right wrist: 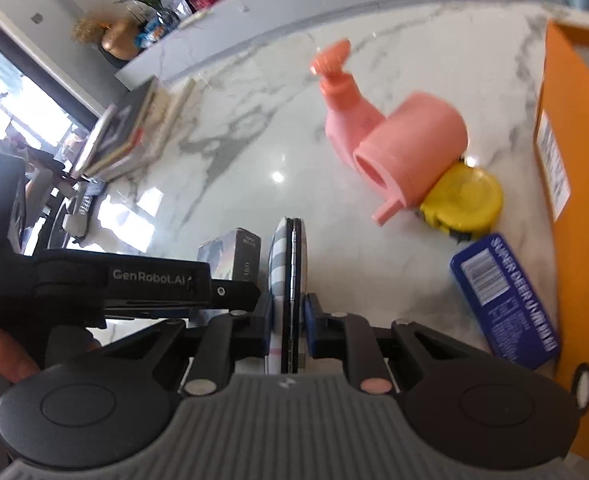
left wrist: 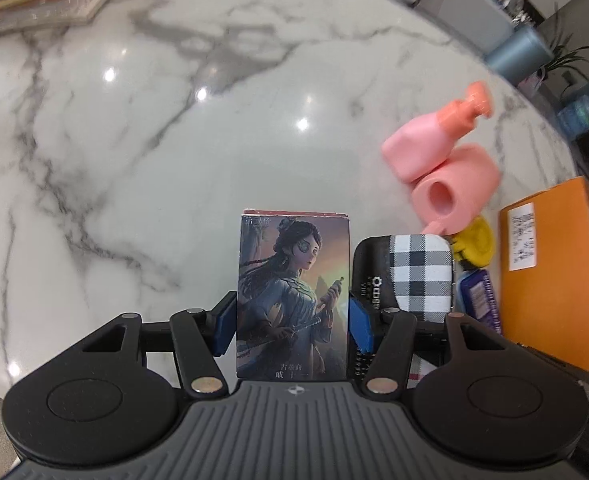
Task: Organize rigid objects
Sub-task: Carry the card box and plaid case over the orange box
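Observation:
My left gripper [left wrist: 292, 326] is shut on a card box [left wrist: 293, 296] printed with a painted woman, held above the marble table [left wrist: 174, 120]. My right gripper [right wrist: 288, 326] is shut on a flat case [right wrist: 290, 280] with a black-and-white plaid cover, held edge-on. The case [left wrist: 420, 276] shows just right of the card box in the left wrist view, and the card box [right wrist: 230, 254] and left gripper body show left of the case in the right wrist view.
A pink pump bottle [right wrist: 346, 108], a pink cup on its side [right wrist: 410, 148], a yellow round tape measure [right wrist: 464, 198] and a blue box [right wrist: 504, 300] lie at the right, beside an orange box [right wrist: 578, 200]. Books [right wrist: 126, 136] are stacked at the far left.

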Tool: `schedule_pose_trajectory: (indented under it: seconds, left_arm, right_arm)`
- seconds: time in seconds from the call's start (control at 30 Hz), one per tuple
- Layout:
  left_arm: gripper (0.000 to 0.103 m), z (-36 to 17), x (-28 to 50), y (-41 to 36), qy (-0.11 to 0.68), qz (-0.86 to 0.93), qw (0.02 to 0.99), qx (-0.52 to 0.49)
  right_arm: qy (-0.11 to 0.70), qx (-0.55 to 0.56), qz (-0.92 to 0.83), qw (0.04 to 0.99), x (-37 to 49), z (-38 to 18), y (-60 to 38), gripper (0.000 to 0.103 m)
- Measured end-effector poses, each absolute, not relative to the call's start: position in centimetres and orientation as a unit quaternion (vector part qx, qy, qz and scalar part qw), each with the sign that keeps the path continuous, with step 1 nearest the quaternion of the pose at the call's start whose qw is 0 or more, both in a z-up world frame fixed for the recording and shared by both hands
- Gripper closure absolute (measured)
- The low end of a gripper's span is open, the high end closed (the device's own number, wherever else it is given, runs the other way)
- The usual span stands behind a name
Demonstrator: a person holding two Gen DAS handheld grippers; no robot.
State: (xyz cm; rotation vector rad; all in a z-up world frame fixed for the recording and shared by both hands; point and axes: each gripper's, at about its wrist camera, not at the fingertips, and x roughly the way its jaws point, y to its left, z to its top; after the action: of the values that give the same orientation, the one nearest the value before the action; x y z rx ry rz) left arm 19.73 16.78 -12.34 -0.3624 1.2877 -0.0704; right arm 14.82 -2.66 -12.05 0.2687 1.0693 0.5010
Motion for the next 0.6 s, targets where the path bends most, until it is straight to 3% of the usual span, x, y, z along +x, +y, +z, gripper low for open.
schedule_pose_trajectory:
  seconds: [0.27,0.6]
  left_arm:
    - [0.038,-6.3,17.1,14.4,0.545,-0.057,0.821,-0.163]
    - [0.038,1.6,16.5,4.9,0.477,-0.145,0.859,-0.113]
  right_arm:
    - [0.442,0.125,0.247,0.853,13.0,-7.2,-5.5,0.087]
    - [0.348,0.144,0.215,0.901,10.1,-0.2,-14.0,0.087]
